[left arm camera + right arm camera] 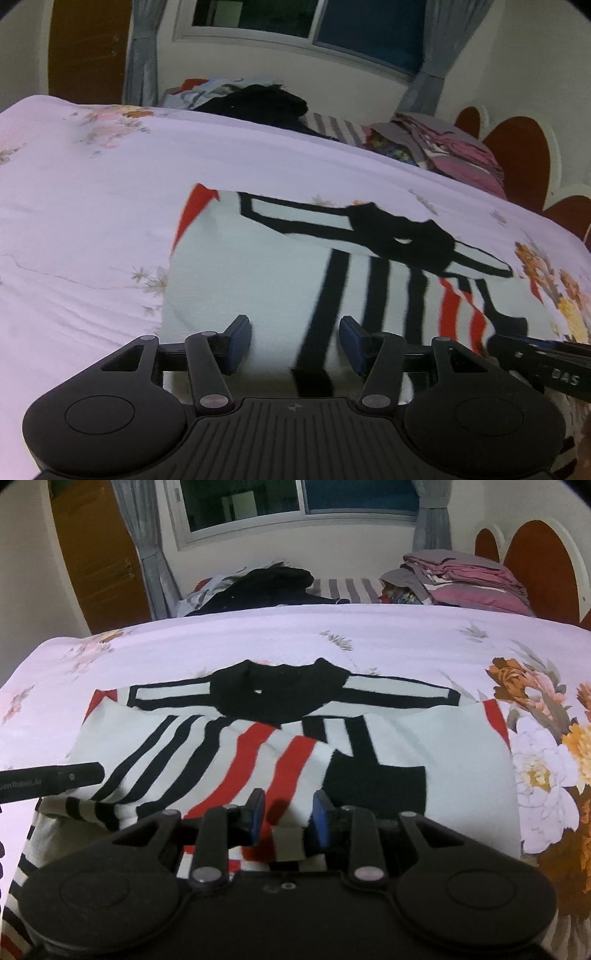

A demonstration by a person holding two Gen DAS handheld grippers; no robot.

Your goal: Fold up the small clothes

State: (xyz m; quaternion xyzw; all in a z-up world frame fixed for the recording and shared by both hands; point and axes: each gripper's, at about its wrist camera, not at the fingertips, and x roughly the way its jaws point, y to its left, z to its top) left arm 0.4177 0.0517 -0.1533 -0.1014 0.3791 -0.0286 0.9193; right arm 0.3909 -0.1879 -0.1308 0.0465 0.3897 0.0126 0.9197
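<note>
Right wrist view: your right gripper (283, 819) hangs low over the near hem of the striped shirt (266, 746), its blue-padded jaws parted by a narrow gap with a striped cuff or hem band lying under and between them; nothing looks pinched yet, so I judge you are lining up on that edge to lift it for a fold. To its left your left gripper (51, 777) reaches in over the shirt's side, and pale lettering on its arm reads roughly "SenRobot", though the end is too blurred to confirm. In the left wrist view that gripper's jaws stand wide apart over plain white cloth and a black stripe, gripping nothing, while the right gripper's arm at the edge shows "DAS". The shirt lies flat, collar away from you, sleeves spread, on the floral bedsheet (424, 642), which suits a hem-to-collar fold. Farther off sit a dark clothes heap (269, 583) and folded pink bedding (469, 579) by the headboard (539, 561), below the window (295, 502).
</note>
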